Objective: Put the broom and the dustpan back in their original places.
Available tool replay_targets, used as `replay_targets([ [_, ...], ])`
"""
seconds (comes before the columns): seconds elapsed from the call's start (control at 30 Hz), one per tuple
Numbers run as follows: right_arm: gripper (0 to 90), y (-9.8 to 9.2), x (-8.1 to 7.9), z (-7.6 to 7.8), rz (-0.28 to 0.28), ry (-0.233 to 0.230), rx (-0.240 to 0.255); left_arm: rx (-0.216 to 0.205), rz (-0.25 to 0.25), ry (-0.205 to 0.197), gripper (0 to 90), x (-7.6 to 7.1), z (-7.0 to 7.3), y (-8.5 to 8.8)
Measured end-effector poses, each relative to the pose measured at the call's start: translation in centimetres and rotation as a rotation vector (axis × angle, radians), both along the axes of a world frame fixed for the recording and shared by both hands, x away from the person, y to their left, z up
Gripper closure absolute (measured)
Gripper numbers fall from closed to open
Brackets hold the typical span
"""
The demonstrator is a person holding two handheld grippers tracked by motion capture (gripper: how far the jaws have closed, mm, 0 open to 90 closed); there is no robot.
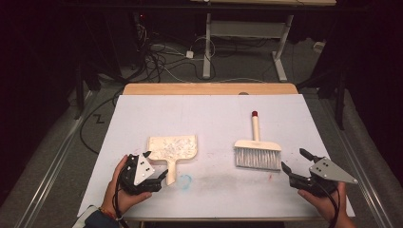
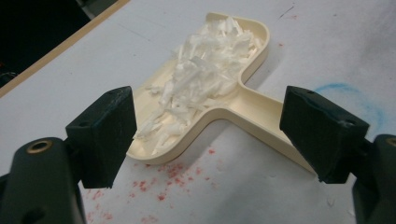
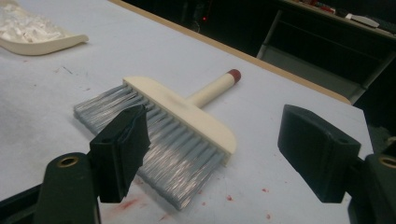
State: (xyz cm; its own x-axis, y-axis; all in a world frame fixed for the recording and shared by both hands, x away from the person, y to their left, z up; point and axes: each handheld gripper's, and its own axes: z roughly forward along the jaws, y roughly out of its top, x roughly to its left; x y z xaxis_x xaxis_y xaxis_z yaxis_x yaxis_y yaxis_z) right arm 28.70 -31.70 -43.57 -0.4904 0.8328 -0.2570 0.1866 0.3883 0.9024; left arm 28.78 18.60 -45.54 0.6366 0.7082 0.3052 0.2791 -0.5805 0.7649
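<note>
A cream dustpan (image 1: 171, 148) lies left of centre on the white table cover, its pan holding white shredded bits (image 2: 205, 74) and its handle pointing toward me. My left gripper (image 1: 157, 167) stands open just left of that handle, and the dustpan (image 2: 243, 100) lies between and beyond its jaws. A cream hand brush (image 1: 256, 148) with grey bristles and a red-tipped handle lies right of centre, bristles toward me. My right gripper (image 1: 293, 161) is open, just right of the bristles. The brush (image 3: 187, 116) lies ahead of it, its left jaw over the bristles.
The white cover (image 1: 209, 118) has a blue smudge (image 1: 185, 180) near the dustpan handle and red specks (image 2: 163, 191) on it. A wooden table edge (image 1: 209, 89) runs along the far side. Beyond it are cables and a desk frame (image 1: 247, 33) on the floor.
</note>
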Motion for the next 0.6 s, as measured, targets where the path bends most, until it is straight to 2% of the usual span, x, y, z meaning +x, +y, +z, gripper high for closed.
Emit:
replay_targets([
  [0.27, 25.1, 0.27, -0.07, -0.05, -0.001, -0.024, -0.028, 0.006, 0.002, 0.0, 18.0, 0.16, 0.03, -0.05],
  [0.6, 25.1, 0.48, 0.0, -0.19, 0.005, -0.016, -0.039, 0.009, 0.005, 0.002, 18.0, 0.22, 0.01, -0.08],
])
